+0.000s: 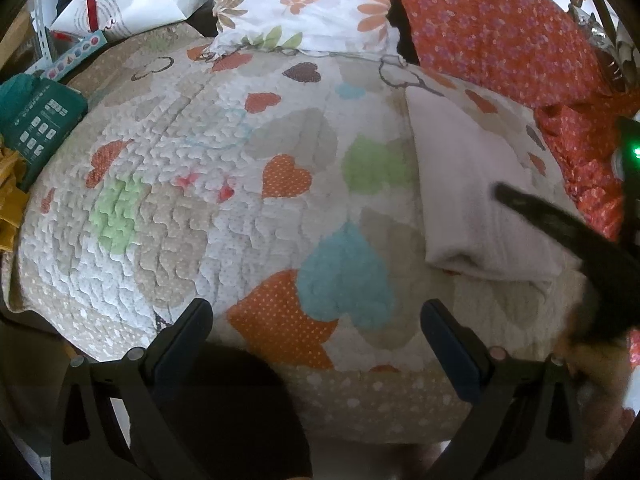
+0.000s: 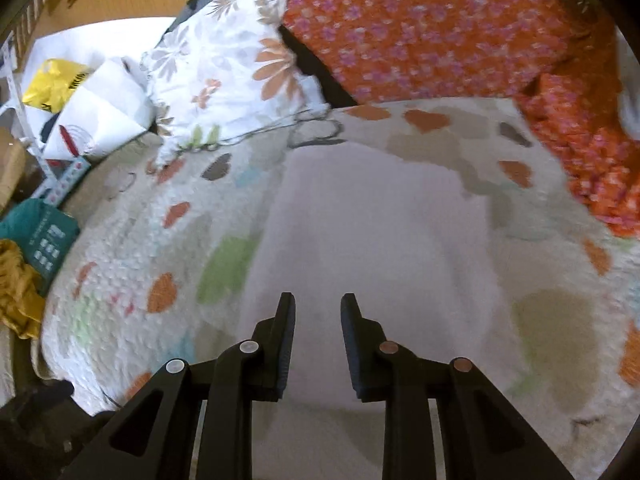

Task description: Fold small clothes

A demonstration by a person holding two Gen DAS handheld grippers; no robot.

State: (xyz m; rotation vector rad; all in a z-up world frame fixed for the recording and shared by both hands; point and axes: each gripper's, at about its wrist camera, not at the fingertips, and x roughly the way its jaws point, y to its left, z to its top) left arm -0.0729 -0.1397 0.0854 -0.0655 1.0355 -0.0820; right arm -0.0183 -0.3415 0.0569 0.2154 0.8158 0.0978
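A pale pink-white folded cloth (image 1: 476,196) lies on the heart-patterned quilt (image 1: 240,184), to the right in the left wrist view. In the right wrist view the cloth (image 2: 372,240) fills the centre, flat and blurred. My left gripper (image 1: 316,312) is open wide and empty above the quilt, left of the cloth. My right gripper (image 2: 318,304) is open with a narrow gap, empty, just above the cloth's near part. One right finger (image 1: 560,228) shows as a dark shape over the cloth in the left wrist view.
A white floral pillow (image 1: 296,4) and an orange floral pillow (image 1: 492,28) lie at the quilt's far edge. A teal packet (image 1: 36,124), yellow fabric (image 1: 8,200) and white bags (image 1: 132,0) sit at the left.
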